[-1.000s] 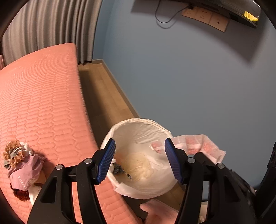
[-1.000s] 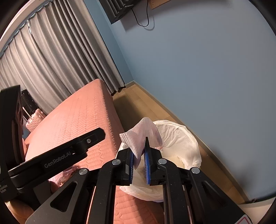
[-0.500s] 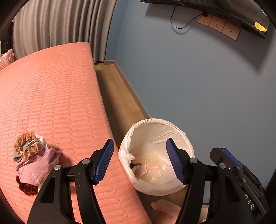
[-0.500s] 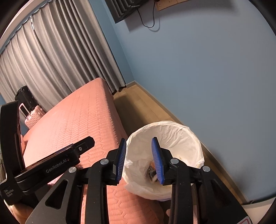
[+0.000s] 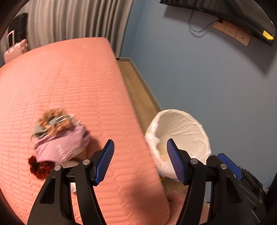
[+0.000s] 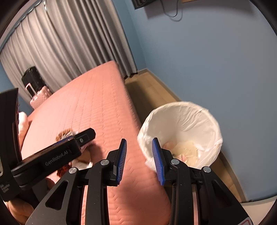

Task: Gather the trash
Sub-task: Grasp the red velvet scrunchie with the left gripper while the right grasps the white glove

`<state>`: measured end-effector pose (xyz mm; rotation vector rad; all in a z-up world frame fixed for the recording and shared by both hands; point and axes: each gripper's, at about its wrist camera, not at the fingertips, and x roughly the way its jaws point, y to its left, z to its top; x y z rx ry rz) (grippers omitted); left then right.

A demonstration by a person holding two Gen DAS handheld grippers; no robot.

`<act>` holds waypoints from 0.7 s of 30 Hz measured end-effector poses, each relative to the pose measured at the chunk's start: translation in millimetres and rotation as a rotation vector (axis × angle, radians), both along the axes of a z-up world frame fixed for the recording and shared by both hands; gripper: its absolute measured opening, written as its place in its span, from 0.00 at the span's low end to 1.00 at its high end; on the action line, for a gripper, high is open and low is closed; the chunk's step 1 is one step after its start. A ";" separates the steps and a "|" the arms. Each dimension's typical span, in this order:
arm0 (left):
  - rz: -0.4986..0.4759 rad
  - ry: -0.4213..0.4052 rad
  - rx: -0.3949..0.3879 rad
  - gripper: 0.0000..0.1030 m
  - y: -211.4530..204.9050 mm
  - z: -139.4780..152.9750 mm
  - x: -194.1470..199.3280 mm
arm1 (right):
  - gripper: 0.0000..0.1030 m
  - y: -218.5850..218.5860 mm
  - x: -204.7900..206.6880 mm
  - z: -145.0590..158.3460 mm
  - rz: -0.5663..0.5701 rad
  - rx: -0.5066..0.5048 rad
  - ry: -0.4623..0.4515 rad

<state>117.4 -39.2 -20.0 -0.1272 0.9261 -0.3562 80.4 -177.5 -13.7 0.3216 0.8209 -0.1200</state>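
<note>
A trash pile (image 5: 60, 140) lies on the pink quilted bed (image 5: 69, 77): a purple wrapper with brown, grey and red fluffy bits. My left gripper (image 5: 140, 143) hangs open and empty over the bed's edge, just right of the pile. The bin with a white liner (image 5: 181, 128) stands on the floor beside the bed. In the right wrist view my right gripper (image 6: 139, 141) is open with nothing between its pads, over the bed edge left of the bin (image 6: 181, 121). Pink and pale scraps (image 6: 183, 152) lie inside it. The left gripper (image 6: 86, 136) partly hides the pile (image 6: 65, 134).
A strip of wood floor (image 5: 136, 90) runs between the bed and the blue wall (image 5: 207, 77). Grey curtains (image 6: 69, 43) hang at the far end, with a pink suitcase (image 6: 39, 98) and a black suitcase (image 6: 32, 77) before them. A screen (image 5: 225, 10) and sockets are on the wall.
The right gripper opened and let go of the pink tissue, which now lies in the bin. Both grippers swung left from above the bin toward the bed, nearer the pile.
</note>
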 end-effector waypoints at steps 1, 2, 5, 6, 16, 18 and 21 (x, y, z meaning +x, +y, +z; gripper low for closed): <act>0.009 0.006 0.000 0.59 6.4 -2.4 -1.9 | 0.30 5.6 -1.6 -2.9 0.008 -0.001 0.007; 0.021 0.010 0.003 0.59 13.9 -5.1 -3.8 | 0.30 12.5 -2.3 -5.8 0.021 -0.003 0.016; 0.052 0.022 0.014 0.59 34.4 -13.0 -8.7 | 0.30 33.6 -0.4 -12.2 0.056 -0.010 0.034; 0.061 0.027 0.018 0.59 40.9 -16.1 -9.8 | 0.30 38.6 -1.0 -13.5 0.067 -0.011 0.039; 0.224 0.100 0.046 0.64 127.7 -55.4 -21.0 | 0.32 108.4 6.6 -38.6 0.191 -0.008 0.102; 0.260 0.111 0.058 0.64 144.7 -62.3 -21.3 | 0.32 122.7 8.7 -43.7 0.219 -0.012 0.116; 0.308 0.139 0.060 0.64 170.0 -72.9 -19.0 | 0.32 145.3 14.0 -52.1 0.262 -0.017 0.137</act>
